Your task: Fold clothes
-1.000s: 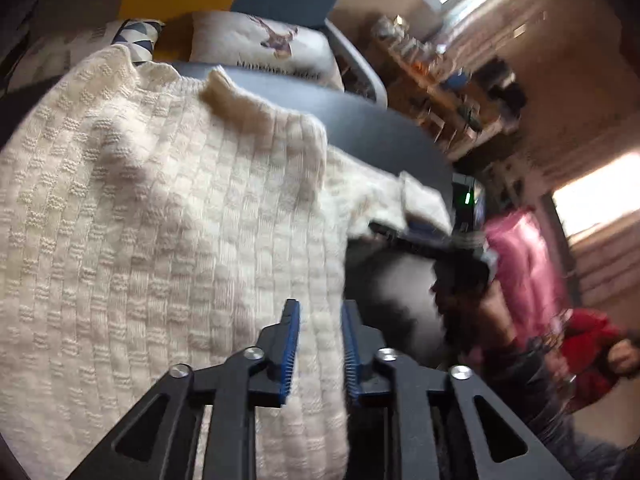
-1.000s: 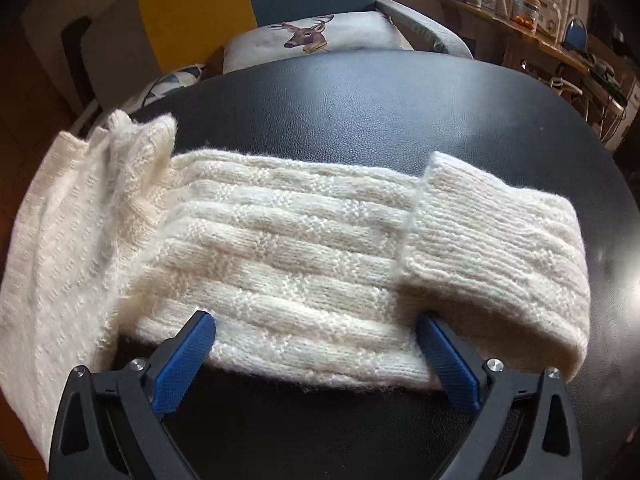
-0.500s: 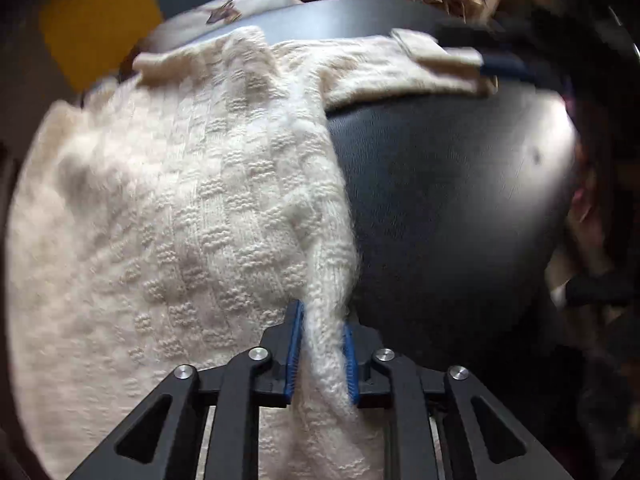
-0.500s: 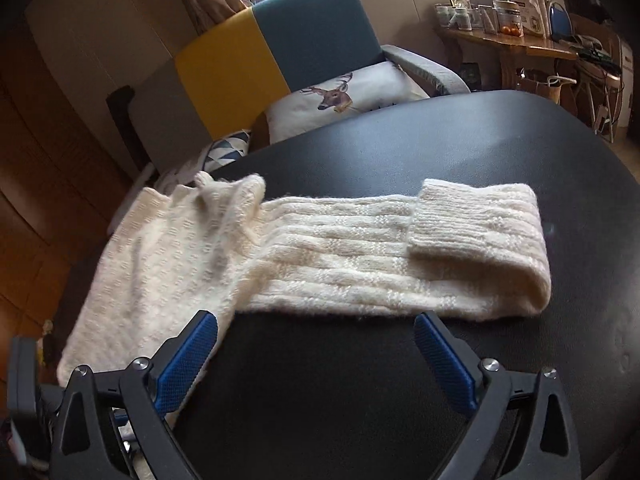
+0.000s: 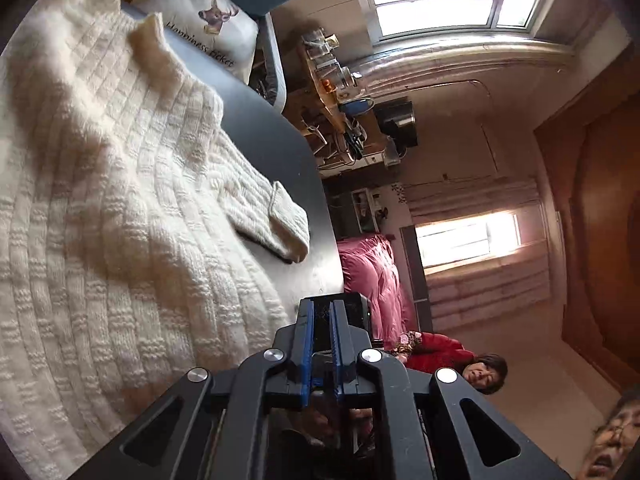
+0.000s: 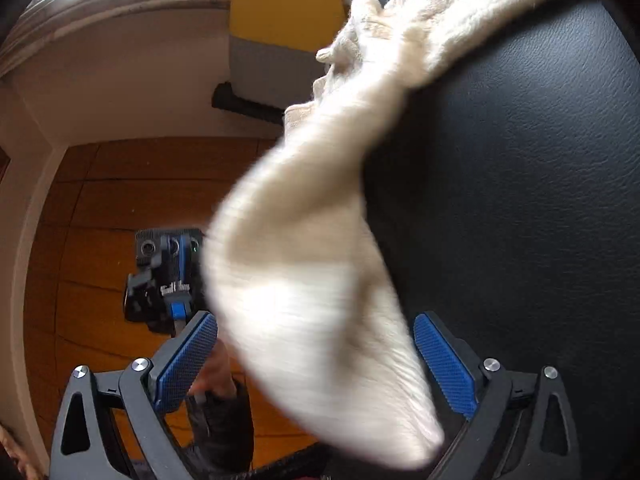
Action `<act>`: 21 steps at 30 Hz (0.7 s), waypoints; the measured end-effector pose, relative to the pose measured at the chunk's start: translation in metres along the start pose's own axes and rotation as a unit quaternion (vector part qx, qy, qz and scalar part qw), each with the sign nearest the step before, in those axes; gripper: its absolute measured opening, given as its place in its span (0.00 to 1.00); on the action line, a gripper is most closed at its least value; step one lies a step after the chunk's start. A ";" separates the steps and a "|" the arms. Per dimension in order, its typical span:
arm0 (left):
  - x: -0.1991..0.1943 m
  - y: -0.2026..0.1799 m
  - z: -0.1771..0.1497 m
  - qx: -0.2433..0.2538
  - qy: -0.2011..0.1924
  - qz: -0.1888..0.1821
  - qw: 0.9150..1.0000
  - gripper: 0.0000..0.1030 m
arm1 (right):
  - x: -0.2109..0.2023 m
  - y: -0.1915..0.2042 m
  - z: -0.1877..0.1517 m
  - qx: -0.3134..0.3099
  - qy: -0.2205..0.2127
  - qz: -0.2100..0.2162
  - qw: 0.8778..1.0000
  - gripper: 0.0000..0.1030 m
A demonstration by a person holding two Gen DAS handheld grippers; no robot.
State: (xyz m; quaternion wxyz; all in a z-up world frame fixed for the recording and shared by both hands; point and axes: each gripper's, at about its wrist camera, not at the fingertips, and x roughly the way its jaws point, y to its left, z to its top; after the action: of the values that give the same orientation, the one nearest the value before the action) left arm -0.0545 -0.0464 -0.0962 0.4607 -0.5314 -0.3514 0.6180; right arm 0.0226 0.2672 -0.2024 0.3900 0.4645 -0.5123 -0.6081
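A cream knit sweater (image 5: pixel 120 200) is spread on the black table (image 5: pixel 280 152), its sleeve and cuff (image 5: pixel 280 220) stretched toward the table's edge. My left gripper (image 5: pixel 321 308) is off the cloth at that edge, blue pads almost together with nothing between them. In the right wrist view a blurred part of the sweater (image 6: pixel 320 280) hangs over the table (image 6: pixel 520 160) edge. It drapes between the wide-open fingers of my right gripper (image 6: pixel 316 360), unclamped. The left gripper (image 6: pixel 172 276) shows beyond it over the floor.
A deer cushion (image 5: pixel 208 20) lies on the yellow and blue armchair (image 6: pixel 288 0) behind the table. Wooden floor (image 6: pixel 100 200) lies left of the table. A cluttered shelf (image 5: pixel 340 92), pink bedding (image 5: pixel 372 276) and two people (image 5: pixel 480 368) are across the room.
My left gripper let go of the sweater's edge and swung off the cloth. My right gripper left the sleeve and went to the sweater part hanging over the table's side.
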 end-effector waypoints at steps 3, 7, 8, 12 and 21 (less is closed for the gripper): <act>0.017 0.040 0.018 -0.045 -0.009 0.062 0.997 0.08 | 0.022 0.013 -0.012 0.000 0.046 0.048 0.998 1.00; 0.026 0.070 0.014 -0.049 0.011 0.166 0.985 0.08 | 0.005 0.033 -0.032 -0.037 0.057 0.045 0.997 1.00; 0.029 0.068 0.006 -0.028 0.027 0.189 0.981 0.09 | -0.005 0.034 -0.036 -0.033 0.053 0.060 0.996 1.00; 0.033 0.062 -0.026 0.036 0.068 0.272 0.959 0.19 | -0.034 0.024 -0.040 0.006 0.011 0.098 0.995 1.00; -0.017 0.064 -0.071 0.035 0.021 0.303 0.952 0.35 | 0.005 0.013 -0.058 -0.016 0.042 -0.115 0.992 1.00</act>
State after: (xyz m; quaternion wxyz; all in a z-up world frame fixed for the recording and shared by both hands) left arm 0.0030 -0.0875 -0.1633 0.2771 -0.6092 -0.1425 0.7292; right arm 0.0767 0.2451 -0.1928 0.3455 0.5392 -0.4291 -0.6370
